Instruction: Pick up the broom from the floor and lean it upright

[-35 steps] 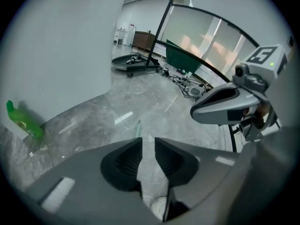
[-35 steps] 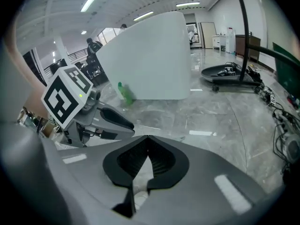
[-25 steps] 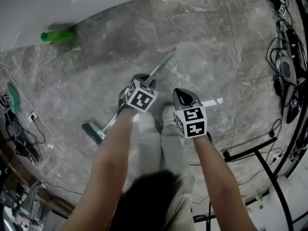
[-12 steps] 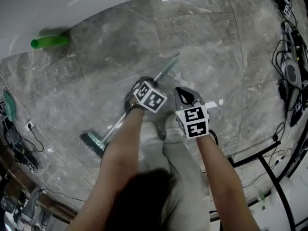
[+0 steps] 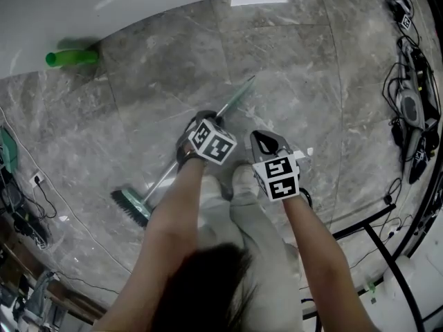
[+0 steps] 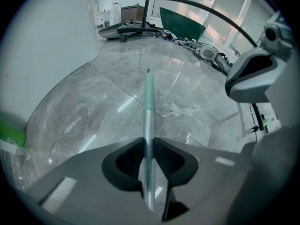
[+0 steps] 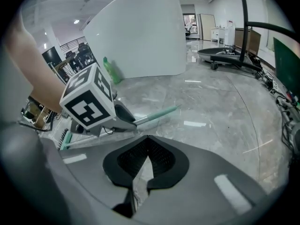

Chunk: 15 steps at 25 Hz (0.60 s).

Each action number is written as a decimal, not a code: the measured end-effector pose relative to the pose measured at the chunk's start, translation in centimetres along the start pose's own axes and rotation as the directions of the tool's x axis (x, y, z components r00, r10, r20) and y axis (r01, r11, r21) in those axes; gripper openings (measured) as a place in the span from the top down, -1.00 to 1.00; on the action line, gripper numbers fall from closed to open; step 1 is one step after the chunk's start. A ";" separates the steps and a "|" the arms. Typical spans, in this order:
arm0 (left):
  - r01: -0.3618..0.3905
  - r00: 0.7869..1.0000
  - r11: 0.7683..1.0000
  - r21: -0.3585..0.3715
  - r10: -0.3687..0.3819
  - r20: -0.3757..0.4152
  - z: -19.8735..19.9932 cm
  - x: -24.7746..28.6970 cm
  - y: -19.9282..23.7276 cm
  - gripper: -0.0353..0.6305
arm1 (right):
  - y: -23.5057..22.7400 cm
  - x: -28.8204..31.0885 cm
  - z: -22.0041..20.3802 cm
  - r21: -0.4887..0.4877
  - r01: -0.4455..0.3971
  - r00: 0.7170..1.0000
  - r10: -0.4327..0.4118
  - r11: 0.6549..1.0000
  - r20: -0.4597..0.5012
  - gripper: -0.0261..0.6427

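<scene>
- Floor (image 5: 311,61): grey marble, fills most of the frame.
- Wall (image 5: 104,5): white, upper left; the likely leaning place.
- Broom (image 5: 160,181): flat on the floor, centre; brush head lower left, handle tip upper right.
- Left hand-held gripper (image 6: 149,144): centre, at mid-handle; jaws closing with the handle between them.
- Right hand-held gripper (image 5: 266,142): right of centre, jaws pressed together, empty, clear of the broom.
- Step: grasping; lift not yet begun.
- Next: firm pinch, raise handle, swing upright toward wall.

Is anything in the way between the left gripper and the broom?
No, nothing visible stands between them. The handle of the broom lies on the floor right between the jaws of the left gripper, and the jaws are closing on it.
</scene>
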<state>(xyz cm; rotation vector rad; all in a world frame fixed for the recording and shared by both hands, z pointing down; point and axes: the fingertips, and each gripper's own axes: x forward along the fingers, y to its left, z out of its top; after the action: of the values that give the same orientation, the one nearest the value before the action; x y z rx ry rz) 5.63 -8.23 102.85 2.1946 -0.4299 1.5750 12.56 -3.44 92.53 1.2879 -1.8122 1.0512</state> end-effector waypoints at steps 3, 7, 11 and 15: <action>-0.023 0.999 1.000 0.001 0.023 0.043 1.5 -2.0 0.5 0.68 | 0.6 -1.4 0.4 -0.019 -0.005 1.000 0.005 1.000 -0.010 0.92; -0.042 0.992 0.999 -0.021 0.044 0.114 4.0 -6.0 1.0 0.68 | 1.7 -3.8 2.5 -0.035 -0.014 1.000 0.015 0.999 0.016 0.92; -0.071 0.980 0.996 -0.060 0.081 0.181 6.0 -10.5 2.2 0.68 | 3.4 -6.5 5.8 -0.105 -0.042 0.998 0.047 0.994 0.044 0.92; -0.111 0.960 0.987 -0.120 0.137 0.245 8.0 -15.3 4.5 0.68 | 4.6 -9.5 10.5 -0.166 -0.053 0.994 0.069 0.985 0.090 0.92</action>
<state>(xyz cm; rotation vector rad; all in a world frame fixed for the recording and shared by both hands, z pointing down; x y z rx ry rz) 5.25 -15.87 86.70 2.3334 -0.7235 1.3010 10.20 -7.97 78.58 1.2082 -1.9766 0.8657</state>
